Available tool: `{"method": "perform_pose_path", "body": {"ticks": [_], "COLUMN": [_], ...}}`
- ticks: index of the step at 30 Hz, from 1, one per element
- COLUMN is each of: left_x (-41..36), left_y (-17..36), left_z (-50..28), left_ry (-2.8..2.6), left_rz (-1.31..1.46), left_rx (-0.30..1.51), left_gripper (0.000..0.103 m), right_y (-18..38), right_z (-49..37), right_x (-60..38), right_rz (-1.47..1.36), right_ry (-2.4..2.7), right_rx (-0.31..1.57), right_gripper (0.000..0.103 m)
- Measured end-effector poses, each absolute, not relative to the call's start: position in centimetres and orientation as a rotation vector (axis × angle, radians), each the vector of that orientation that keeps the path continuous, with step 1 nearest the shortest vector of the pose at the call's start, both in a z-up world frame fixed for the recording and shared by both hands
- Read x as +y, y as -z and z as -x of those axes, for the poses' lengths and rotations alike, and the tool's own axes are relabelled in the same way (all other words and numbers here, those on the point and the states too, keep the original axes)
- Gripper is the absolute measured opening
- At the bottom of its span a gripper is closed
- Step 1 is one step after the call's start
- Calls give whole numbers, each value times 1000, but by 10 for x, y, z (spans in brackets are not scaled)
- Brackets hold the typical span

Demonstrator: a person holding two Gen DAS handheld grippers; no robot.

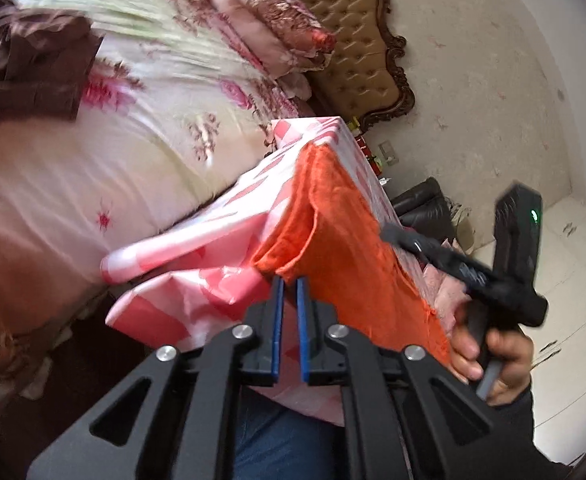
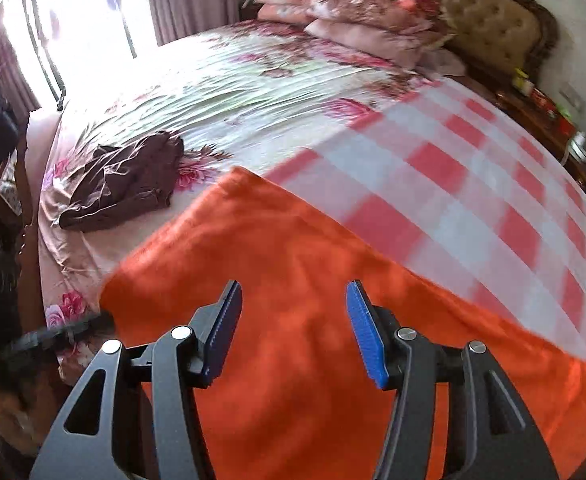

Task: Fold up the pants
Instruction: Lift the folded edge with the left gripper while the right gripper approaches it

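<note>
The pants (image 2: pixel 293 320), pink-and-white check outside with an orange lining, hang lifted just in front of the bed (image 2: pixel 221 92), well short of the pillows (image 2: pixel 357 12) at its head. The left gripper (image 1: pixel 289 282) has its jaws drawn almost together, pinching the orange edge of the pants at the corner nearest the foot of the bed. The right gripper (image 2: pixel 293 292) hovers over the orange side with its jaws standing apart and nothing pressed between its blue pads (image 2: pixel 367 332); in the left wrist view the hand (image 1: pixel 489 352) carrying it sits just beside the cloth's far edge.

The step looks like taking a second hold so the cloth can be spread or doubled over. To do it well, the right gripper should catch the matching edge through both layers, then the two should pull the cloth taut and lay it flat on the bed, clear of the brown garment (image 2: pixel 129 184) lying nearer the bed's window side.
</note>
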State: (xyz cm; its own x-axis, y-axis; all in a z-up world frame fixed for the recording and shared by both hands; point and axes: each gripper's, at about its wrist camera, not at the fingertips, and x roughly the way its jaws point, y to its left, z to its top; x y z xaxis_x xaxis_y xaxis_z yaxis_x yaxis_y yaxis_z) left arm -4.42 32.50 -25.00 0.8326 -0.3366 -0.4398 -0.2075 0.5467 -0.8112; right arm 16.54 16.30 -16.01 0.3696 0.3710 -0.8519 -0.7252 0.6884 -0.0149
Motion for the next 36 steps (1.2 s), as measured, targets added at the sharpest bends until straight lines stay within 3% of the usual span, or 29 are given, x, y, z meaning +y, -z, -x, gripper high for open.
{"method": "perform_pose_path", "body": {"ticks": [1,2,3,5,10,16,18,24,28,36], "left_x": [326,329,329,328,309,306,305,300,286,210], "left_y": [251,252,254,257,263,257,252,222,197,131], "left_z": [47,52,56,60,53,39,37,40,38,-7], "left_ry": [79,75,81,115,168,140,124,100,45,50], "left_rz": [1010,1008,1013,1026,966,904,865,779,680,355], "left_rx": [596,571,553,520,501,463,466,454,457,446], "left_gripper": [10,18,34,50,54,50,22,13,12,11], "right_y": [164,171,174,176,178,179,179,174,157,132], "right_z": [-167,-167,-166,-166,-174,-175,-177,-185,-206,-214], "right_x": [172,185,190,196,202,204,203,198,161,76], "right_rz": [444,468,469,458,429,414,406,346,70,-264], "right_ry": [-730,-725,-724,-722,-704,-682,-692,-723,-732,-844], "right_rx": [957,967,963,941,935,923,930,1006,1165,1311], "right_gripper": [49,47,45,45,46,47,47,51,67,76]}}
